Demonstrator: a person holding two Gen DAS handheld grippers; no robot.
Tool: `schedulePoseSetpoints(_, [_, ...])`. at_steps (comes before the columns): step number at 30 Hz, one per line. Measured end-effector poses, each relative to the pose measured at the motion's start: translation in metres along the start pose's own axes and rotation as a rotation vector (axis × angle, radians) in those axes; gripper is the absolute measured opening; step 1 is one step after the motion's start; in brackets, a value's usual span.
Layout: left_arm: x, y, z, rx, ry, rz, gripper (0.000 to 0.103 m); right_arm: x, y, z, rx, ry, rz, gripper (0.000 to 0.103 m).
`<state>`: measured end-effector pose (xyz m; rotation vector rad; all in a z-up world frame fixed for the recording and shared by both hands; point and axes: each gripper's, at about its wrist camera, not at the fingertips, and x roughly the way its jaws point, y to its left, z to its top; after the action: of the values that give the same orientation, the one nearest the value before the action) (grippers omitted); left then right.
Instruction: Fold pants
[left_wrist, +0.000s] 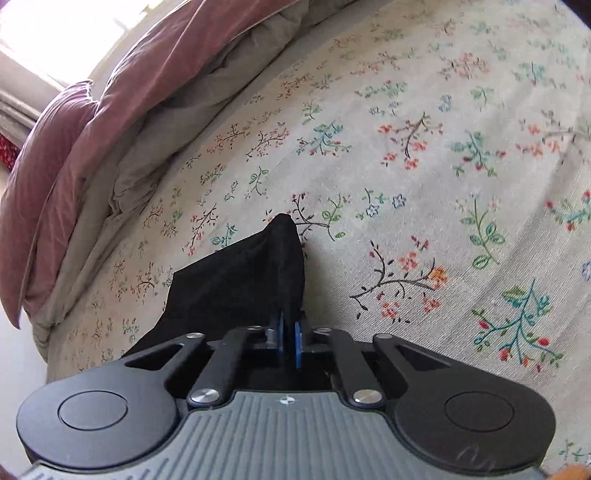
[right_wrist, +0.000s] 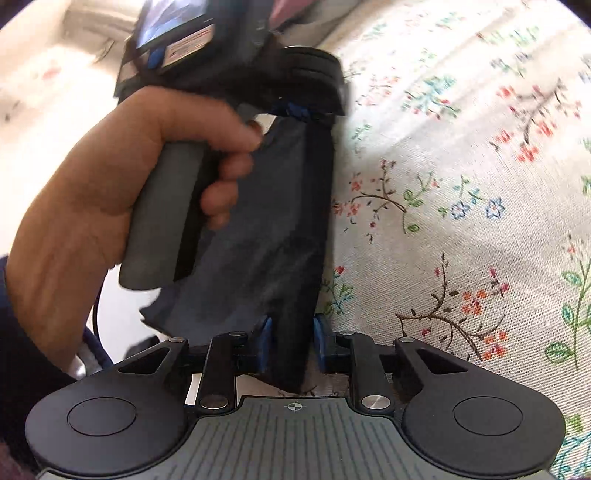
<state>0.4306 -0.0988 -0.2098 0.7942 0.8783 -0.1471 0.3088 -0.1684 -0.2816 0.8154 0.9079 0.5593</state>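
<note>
While the black pants (right_wrist: 266, 229) hang stretched between both tools above the floral bedsheet (left_wrist: 424, 166), the left gripper (left_wrist: 289, 332) is clamped on one edge and the right gripper (right_wrist: 291, 341) pinches the other, likely keeping the cloth taut so a fold lands cleanly.

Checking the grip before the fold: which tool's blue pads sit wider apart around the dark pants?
The right tool: its pads straddle a thick bunch of pants. The left tool's pads nearly touch.
</note>
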Motion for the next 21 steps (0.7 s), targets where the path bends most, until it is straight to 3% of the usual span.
schedulePoseSetpoints(8, [-0.031, 0.05, -0.002, -0.191, -0.061, -0.116, 0.025, -0.001, 0.005, 0.003, -0.038, -0.005, -0.01, 0.027])
schedulePoseSetpoints(13, [-0.035, 0.07, -0.002, -0.25, -0.075, -0.154, 0.025, 0.007, 0.01, 0.003, -0.015, -0.019, 0.012, 0.039])
schedulePoseSetpoints(18, [-0.038, 0.072, -0.001, -0.281, -0.084, -0.152, 0.025, 0.016, 0.014, 0.008, -0.023, -0.031, 0.021, 0.04])
schedulePoseSetpoints(20, [-0.041, 0.074, -0.001, -0.304, -0.083, -0.168, 0.025, 0.017, 0.023, 0.008, -0.064, -0.014, 0.005, 0.004])
schedulePoseSetpoints(21, [-0.042, 0.074, -0.001, -0.312, -0.088, -0.176, 0.025, 0.017, 0.028, 0.007, -0.096, -0.001, -0.018, 0.004])
